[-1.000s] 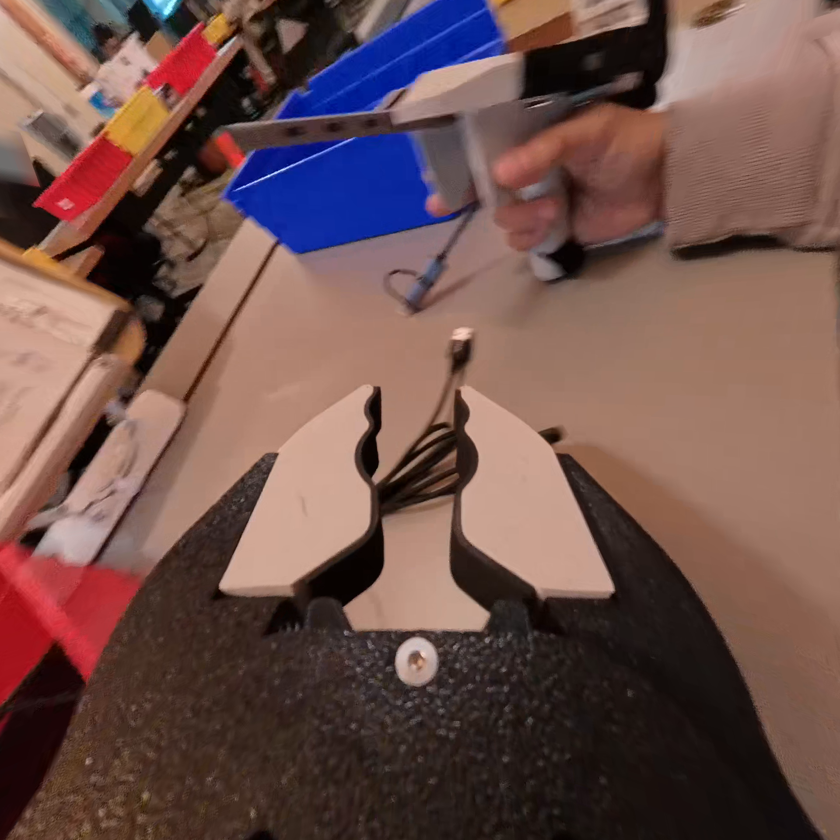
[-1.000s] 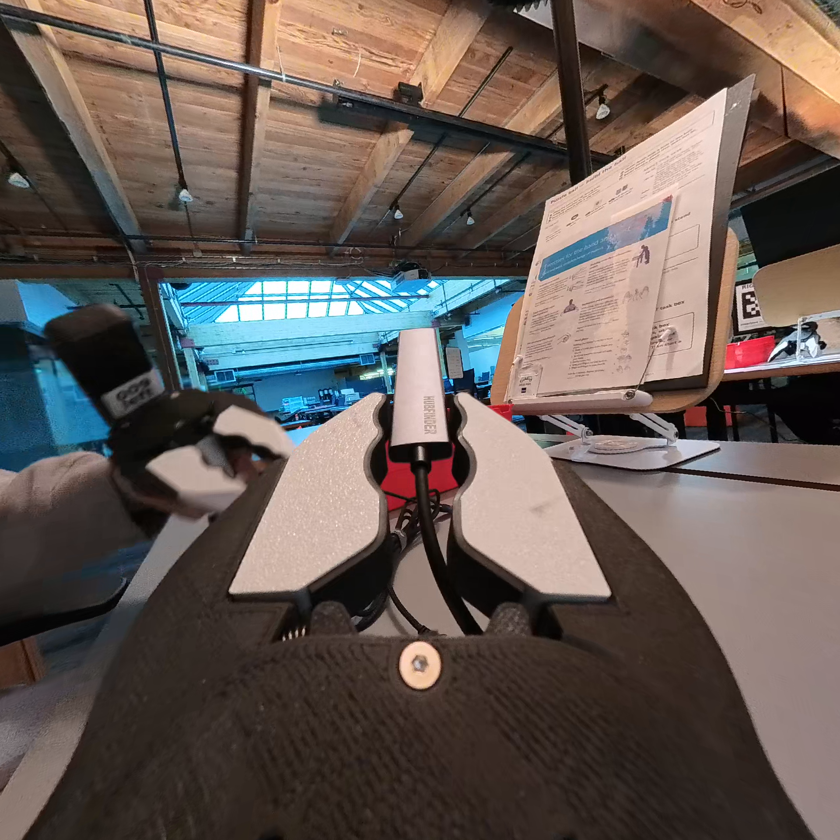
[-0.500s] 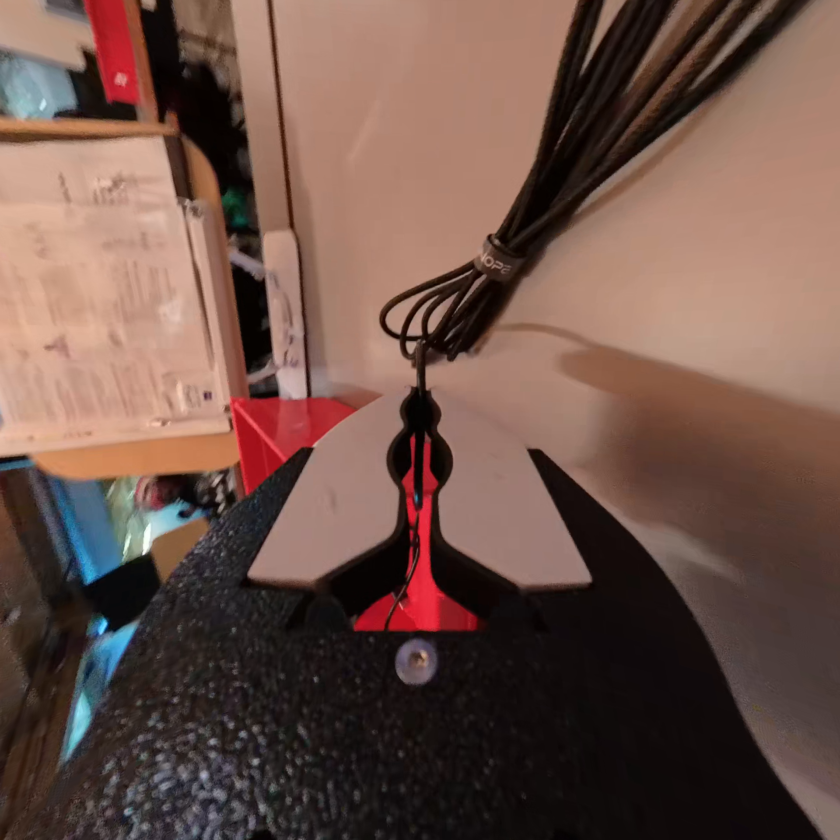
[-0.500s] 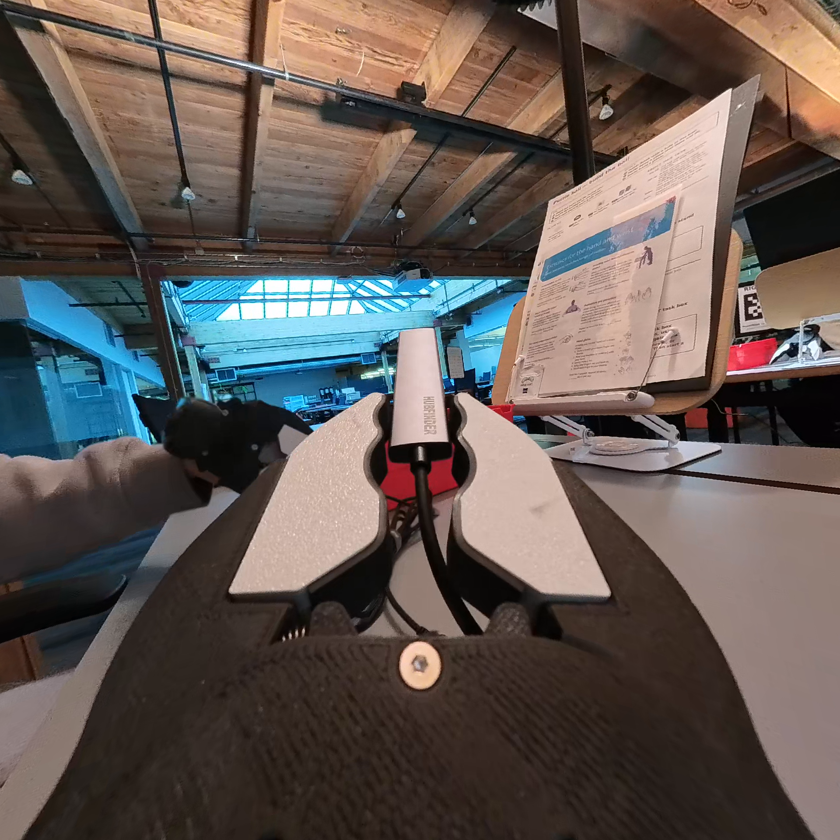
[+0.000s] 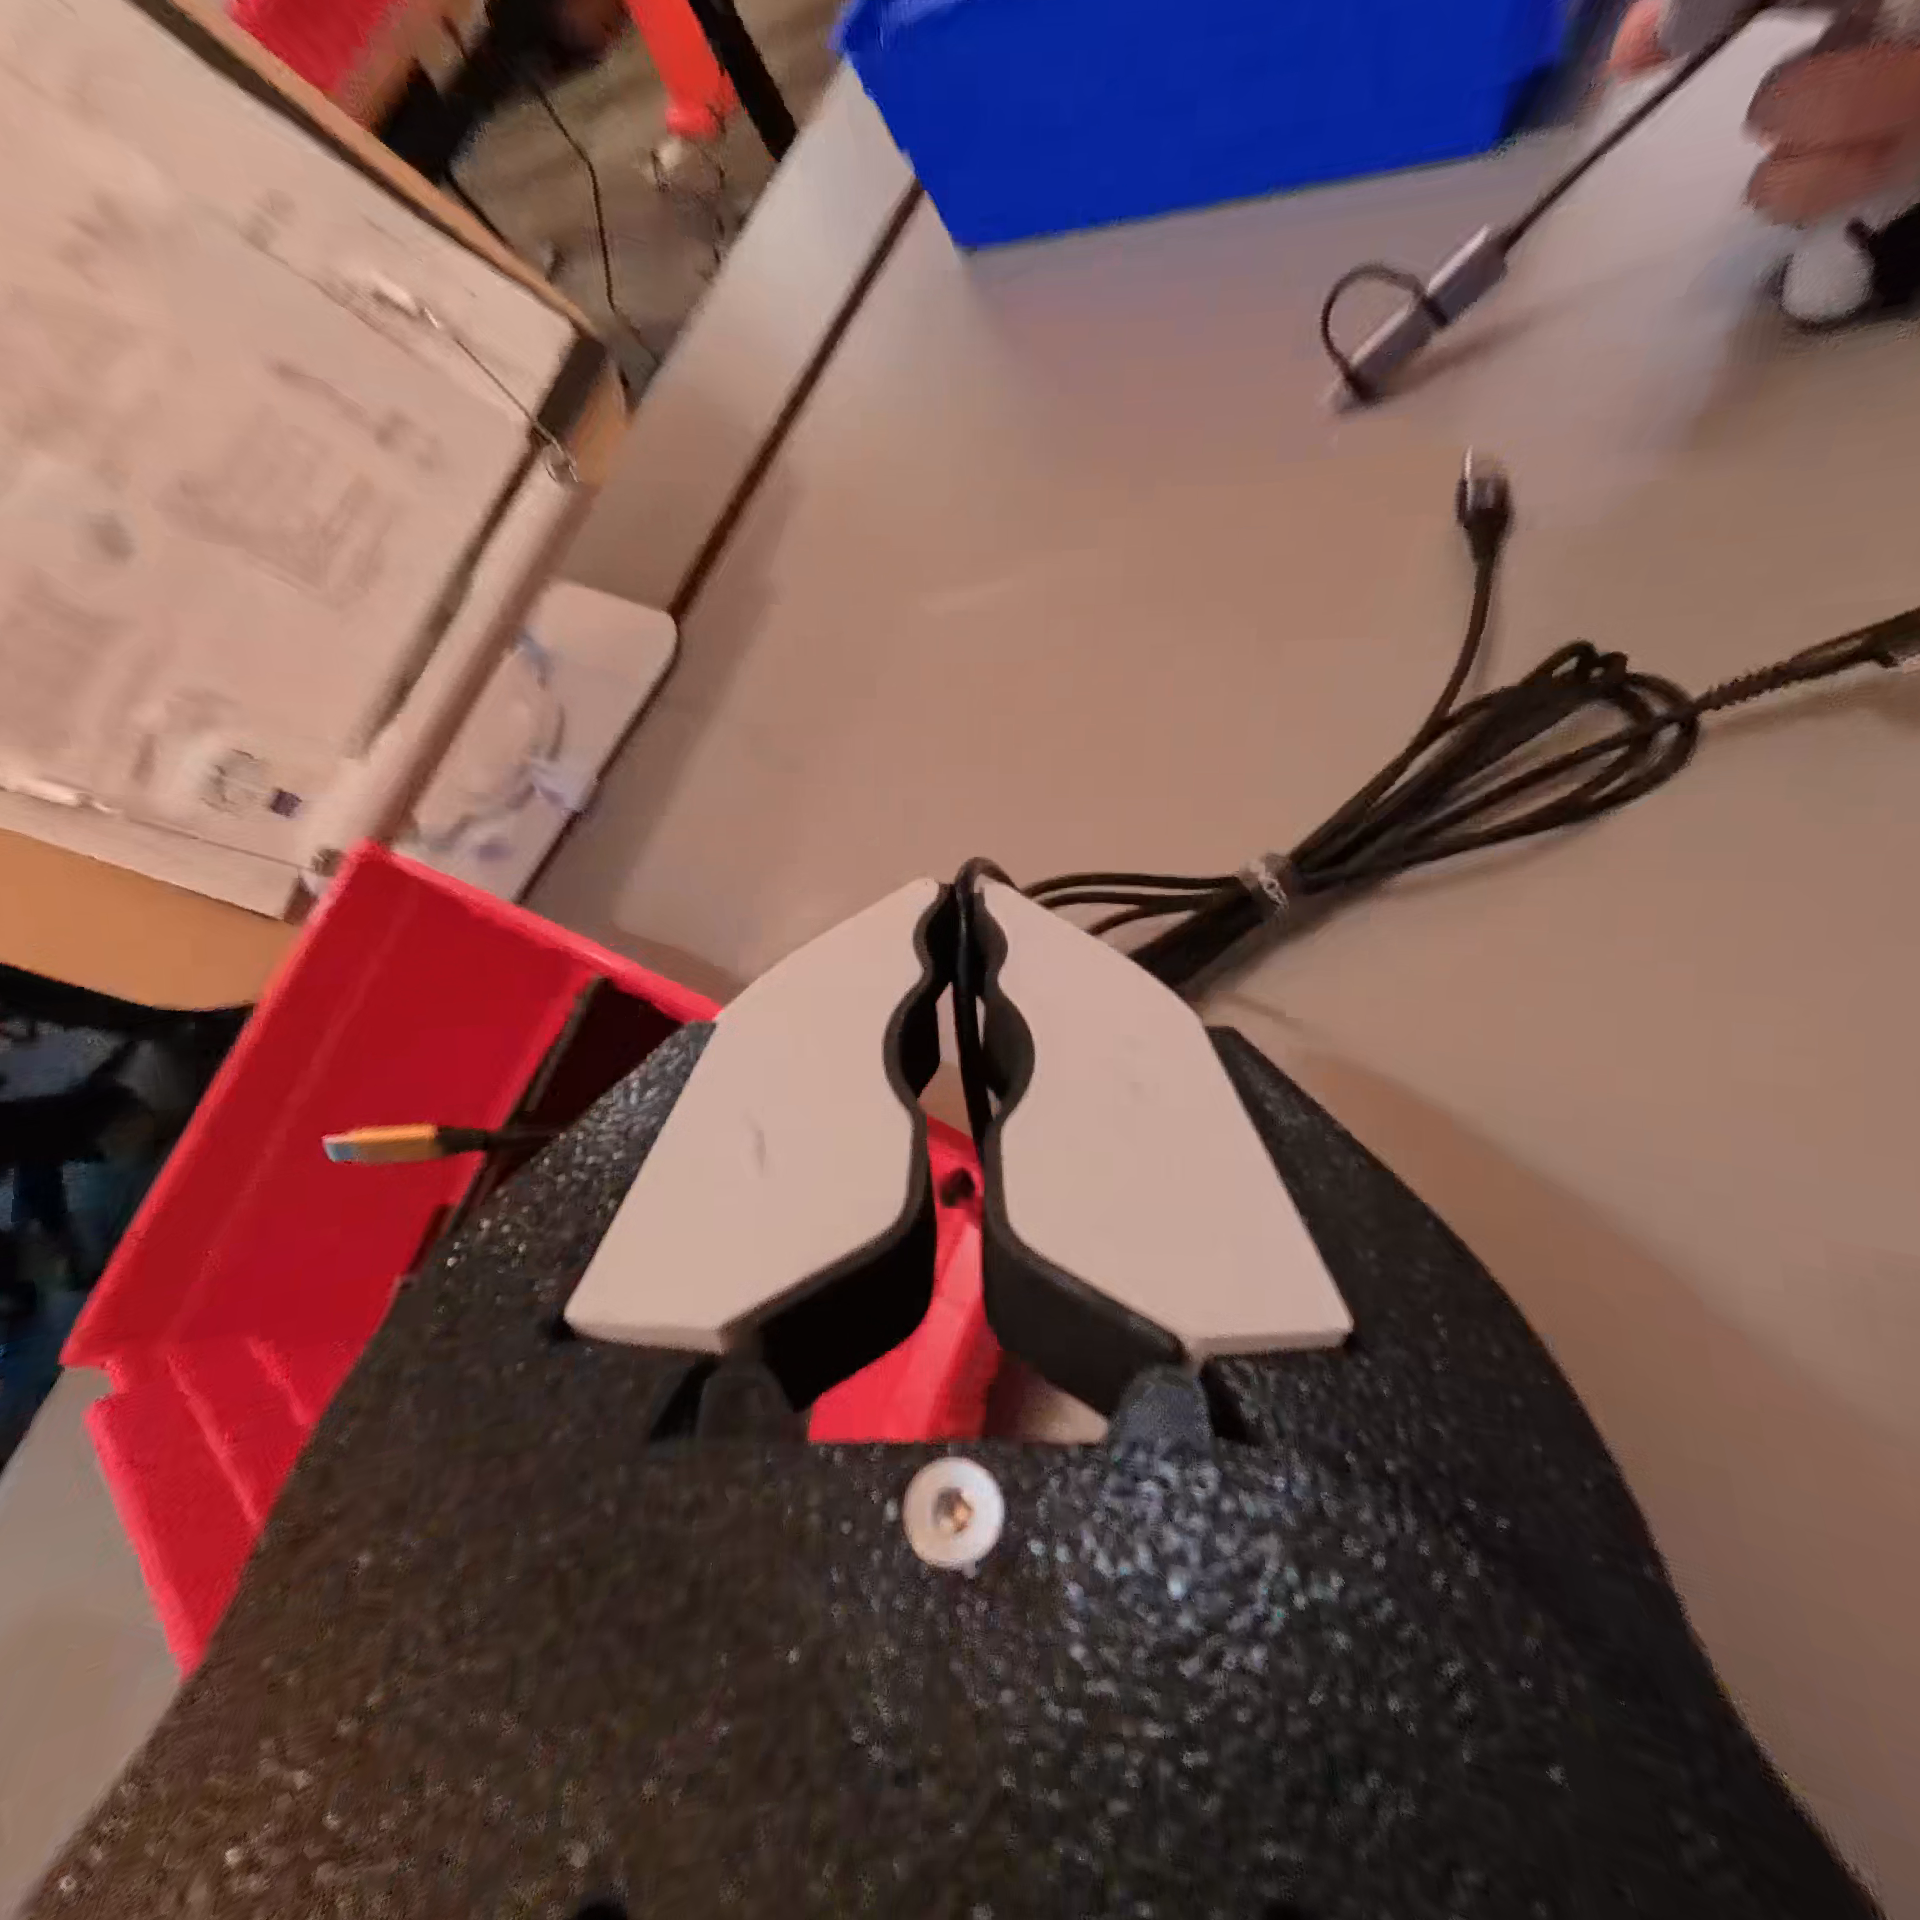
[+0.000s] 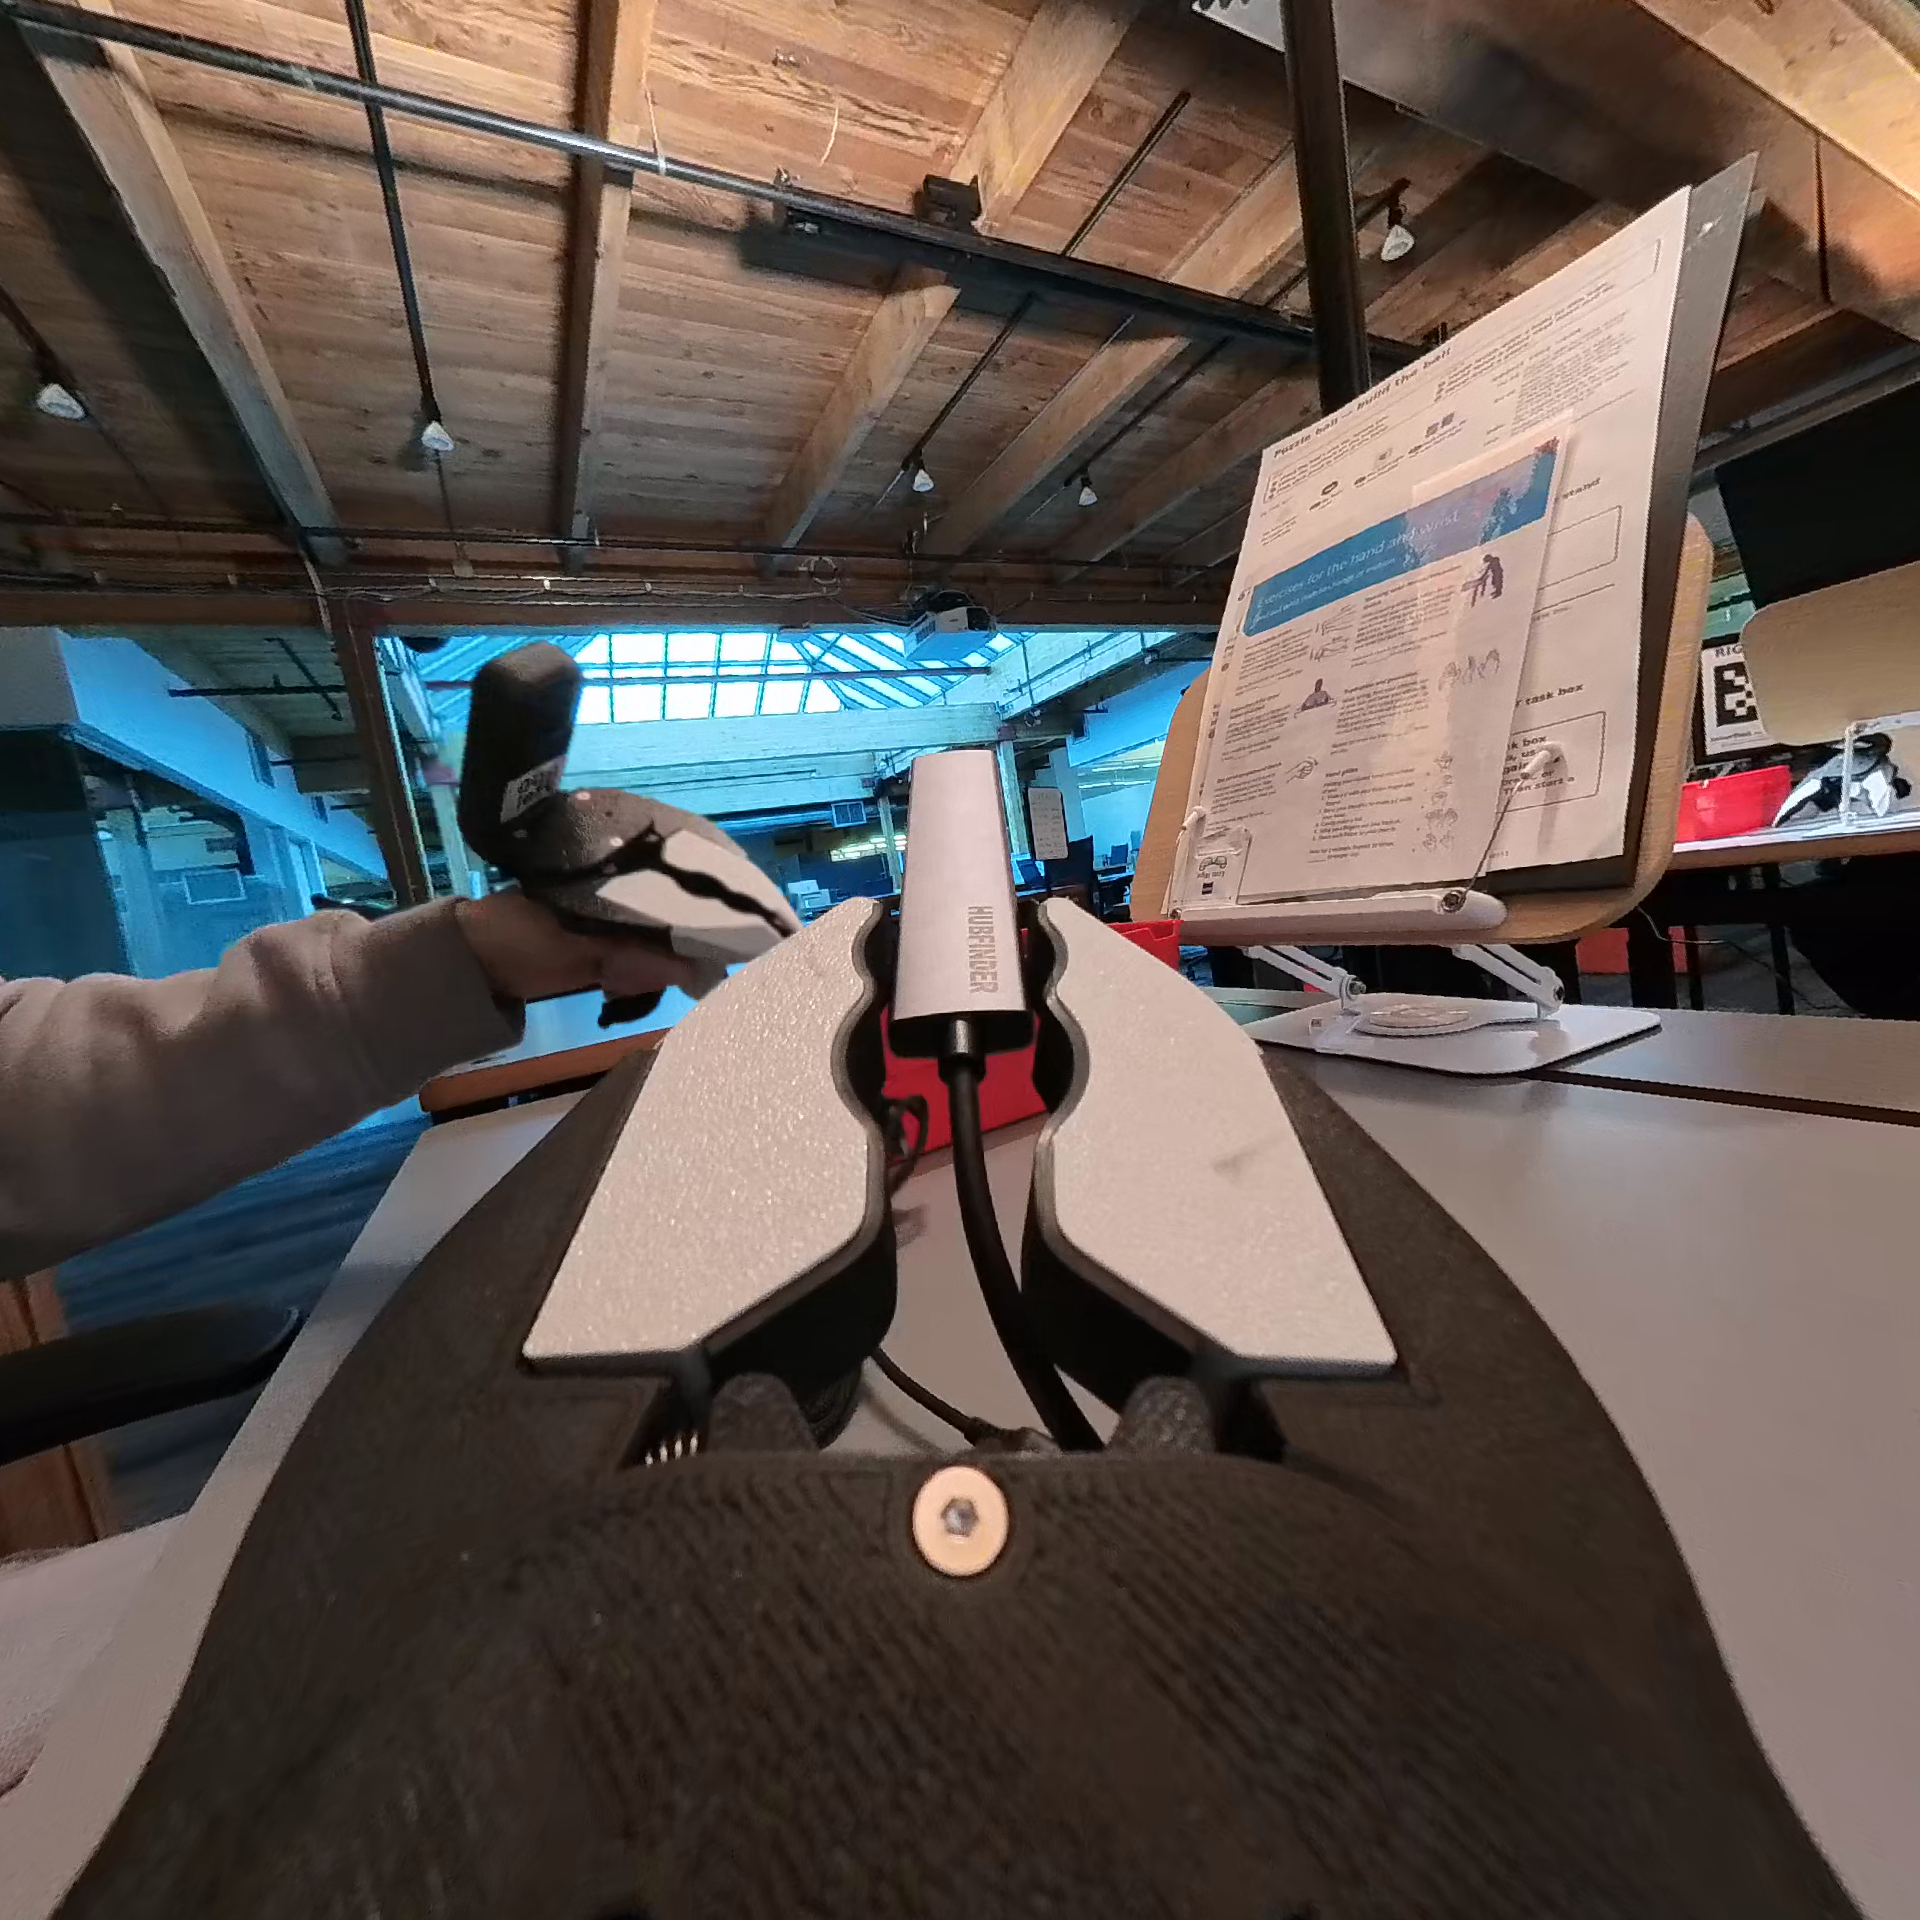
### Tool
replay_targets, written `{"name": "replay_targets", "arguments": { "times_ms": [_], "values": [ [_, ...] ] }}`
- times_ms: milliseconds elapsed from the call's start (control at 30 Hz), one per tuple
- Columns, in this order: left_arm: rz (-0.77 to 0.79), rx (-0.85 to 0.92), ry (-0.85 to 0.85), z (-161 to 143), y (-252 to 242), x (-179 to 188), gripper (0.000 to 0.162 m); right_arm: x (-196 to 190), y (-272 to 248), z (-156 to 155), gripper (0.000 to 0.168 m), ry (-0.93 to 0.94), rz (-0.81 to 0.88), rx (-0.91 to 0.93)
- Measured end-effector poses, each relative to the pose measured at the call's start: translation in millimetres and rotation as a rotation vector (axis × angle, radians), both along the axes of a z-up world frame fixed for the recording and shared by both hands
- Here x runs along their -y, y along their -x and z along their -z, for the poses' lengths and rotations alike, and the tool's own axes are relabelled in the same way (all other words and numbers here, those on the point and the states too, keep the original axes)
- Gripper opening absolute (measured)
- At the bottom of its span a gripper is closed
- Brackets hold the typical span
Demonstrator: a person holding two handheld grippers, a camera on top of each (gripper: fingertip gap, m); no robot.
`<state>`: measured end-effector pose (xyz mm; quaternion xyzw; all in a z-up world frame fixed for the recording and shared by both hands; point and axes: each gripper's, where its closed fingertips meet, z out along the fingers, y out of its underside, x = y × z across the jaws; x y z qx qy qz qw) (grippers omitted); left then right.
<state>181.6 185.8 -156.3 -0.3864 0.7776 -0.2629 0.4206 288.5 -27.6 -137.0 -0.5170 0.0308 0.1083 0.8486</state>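
Observation:
My left gripper point(image 5: 961, 896) is shut on a thin black cable strand point(image 5: 966, 997), just above the near corner of a red bin point(image 5: 312, 1091). The rest of that cable is a strapped black bundle point(image 5: 1455, 800) lying on the table to the right. One plug point(image 5: 1481, 499) lies beyond it, and a gold-tipped plug point(image 5: 379, 1145) sticks out over the bin. My right gripper point(image 6: 956, 914) is shut on a silver USB hub point(image 6: 956, 883) that points up and forward. The hub's black cord point(image 6: 977, 1174) runs back between the fingers. The left gripper point(image 6: 717, 899) also shows in the right wrist view, to the left.
A paper on a document stand point(image 6: 1434, 675) stands at the right on the grey table point(image 6: 1662, 1195) and shows at the left in the left wrist view point(image 5: 208, 416). A blue bin point(image 5: 1195, 104) is at the far edge. A grey connector with a looped cord point(image 5: 1444, 291) lies beside a hand point(image 5: 1829, 135). Tip to tip, the grippers are about 25 cm apart. The left tips stand about 15 cm off the strapped black bundle point(image 5: 1455, 800).
My left gripper was open around the cable bundle. It has shut on one strand and swung over to the red bin. My right gripper has kept its hold on the hub and has barely moved.

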Motion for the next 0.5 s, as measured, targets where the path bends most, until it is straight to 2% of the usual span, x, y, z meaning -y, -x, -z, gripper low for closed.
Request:
{"name": "replay_targets", "arguments": {
  "times_ms": [100, 167, 233, 300, 400, 500],
  "values": [
    [-0.085, -0.023, -0.014, 19.3, -5.9, 0.6, 0.002, 0.0, 0.0, -0.1, 0.024, 0.0, 0.0, 0.0],
    [-0.152, 0.057, -0.001, 17.3, -13.9, 2.8, 0.002, -0.2, 0.4, 0.0, 0.024, 0.001, -0.001, 0.002],
    [-0.124, 0.109, 0.022, 12.7, -18.6, 14.9, 0.002, 0.0, 0.4, 0.0, 0.025, 0.0, -0.001, 0.001],
    [-0.139, 0.172, -0.007, -2.1, -19.8, 13.1, 0.002, 0.6, 0.2, -0.2, 0.025, -0.004, 0.002, 0.002],
    [-0.113, 0.25, 0.102, -38.8, -13.2, 8.8, 0.002, 0.8, 0.4, -0.3, 0.024, -0.004, 0.001, 0.002],
    [-0.152, 0.311, 0.165, -79.3, 0.9, -22.3, 0.002, 0.0, 0.6, 0.0, 0.024, 0.0, -0.005, 0.001]
  ]
}}
